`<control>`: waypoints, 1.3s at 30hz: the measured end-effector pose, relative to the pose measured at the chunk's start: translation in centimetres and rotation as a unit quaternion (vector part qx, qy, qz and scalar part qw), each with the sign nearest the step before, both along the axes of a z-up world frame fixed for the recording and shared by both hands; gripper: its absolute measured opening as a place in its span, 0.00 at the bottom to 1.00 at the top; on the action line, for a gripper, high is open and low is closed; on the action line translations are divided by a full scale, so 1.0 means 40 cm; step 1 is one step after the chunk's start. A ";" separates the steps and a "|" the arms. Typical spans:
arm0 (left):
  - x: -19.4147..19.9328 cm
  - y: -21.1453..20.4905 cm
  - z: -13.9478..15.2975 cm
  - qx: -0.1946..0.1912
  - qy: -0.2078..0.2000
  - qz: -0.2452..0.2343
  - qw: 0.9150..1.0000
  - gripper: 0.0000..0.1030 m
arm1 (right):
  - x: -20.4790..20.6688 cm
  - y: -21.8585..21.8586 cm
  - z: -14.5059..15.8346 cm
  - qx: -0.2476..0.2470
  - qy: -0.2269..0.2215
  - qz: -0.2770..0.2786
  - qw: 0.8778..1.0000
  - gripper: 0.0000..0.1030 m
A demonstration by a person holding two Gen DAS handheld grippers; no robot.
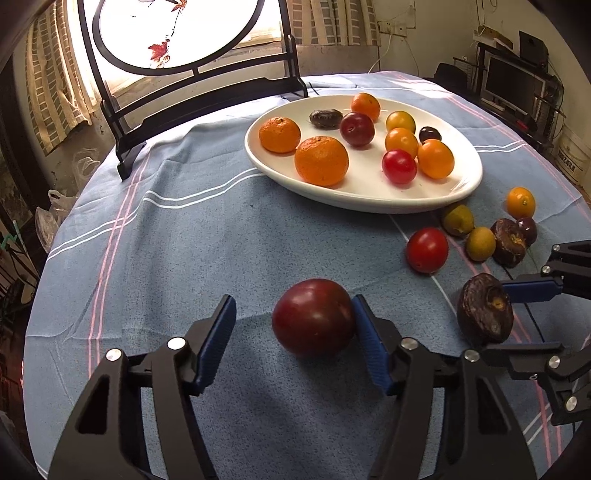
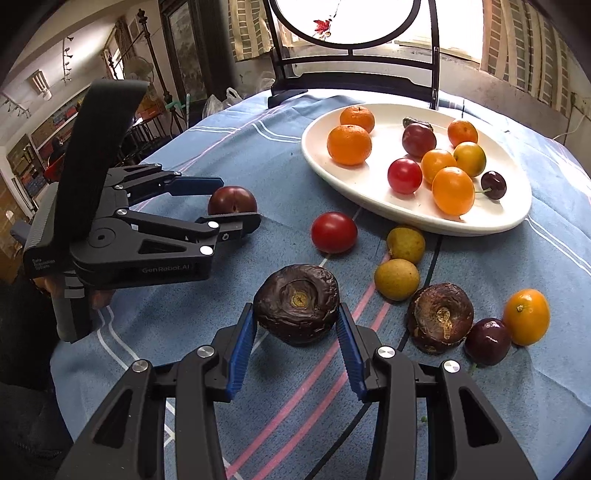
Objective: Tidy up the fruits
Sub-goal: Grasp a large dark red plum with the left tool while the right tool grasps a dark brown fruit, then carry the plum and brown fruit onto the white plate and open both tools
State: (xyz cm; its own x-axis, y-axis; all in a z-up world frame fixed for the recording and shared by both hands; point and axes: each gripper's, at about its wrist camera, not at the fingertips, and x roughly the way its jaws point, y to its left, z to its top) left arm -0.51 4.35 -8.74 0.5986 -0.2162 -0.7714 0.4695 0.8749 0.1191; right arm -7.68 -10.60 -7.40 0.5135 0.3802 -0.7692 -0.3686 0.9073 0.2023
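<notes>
A dark red plum (image 1: 313, 322) lies on the blue cloth between the fingers of my left gripper (image 1: 293, 314). The jaws are open; the right pad touches the plum and the left pad stands apart. The plum also shows in the right wrist view (image 2: 232, 199). My right gripper (image 2: 295, 325) has both pads against a dark wrinkled chestnut-like fruit (image 2: 296, 302), which also shows in the left wrist view (image 1: 484, 309). A white oval plate (image 1: 461, 184) holds several oranges, kumquats, plums and a cherry.
Loose on the cloth right of the grippers lie a red tomato (image 2: 333, 232), two yellow-green fruits (image 2: 397, 278), a second wrinkled fruit (image 2: 439, 316), a dark plum (image 2: 487, 341) and a kumquat (image 2: 526, 316). A black framed round screen (image 1: 177, 33) stands at the table's far edge.
</notes>
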 end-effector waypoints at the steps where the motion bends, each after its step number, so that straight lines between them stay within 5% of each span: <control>1: -0.003 -0.002 0.003 -0.001 -0.003 -0.002 1.000 0.51 | 0.000 0.000 -0.001 0.000 0.001 0.000 1.000 0.43; 7: -0.011 -0.005 0.012 -0.007 -0.011 -0.005 1.000 0.40 | 0.008 -0.001 -0.007 0.000 0.005 0.000 1.000 0.43; 17: -0.013 -0.004 0.022 -0.004 -0.023 0.009 1.000 0.39 | -0.001 0.004 -0.001 -0.004 -0.003 0.007 1.000 0.43; 26: 0.009 -0.036 0.123 0.000 -0.062 0.017 0.998 0.39 | -0.012 -0.037 0.100 0.007 -0.059 -0.005 0.998 0.43; 33: 0.114 -0.106 0.259 -0.046 -0.096 0.048 0.993 0.39 | 0.108 -0.150 0.220 0.003 -0.121 -0.085 0.989 0.43; 39: 0.203 -0.191 0.253 -0.040 -0.097 0.065 0.992 0.39 | 0.253 -0.192 0.213 -0.010 -0.123 -0.134 0.983 0.43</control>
State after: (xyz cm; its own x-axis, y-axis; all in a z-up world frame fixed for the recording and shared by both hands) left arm 7.61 -3.27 1.37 0.7604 -0.1827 -0.6232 0.3270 0.9368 0.1243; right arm 2.44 -18.28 1.13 0.7647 0.1911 -0.6154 -0.1508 0.9816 0.1174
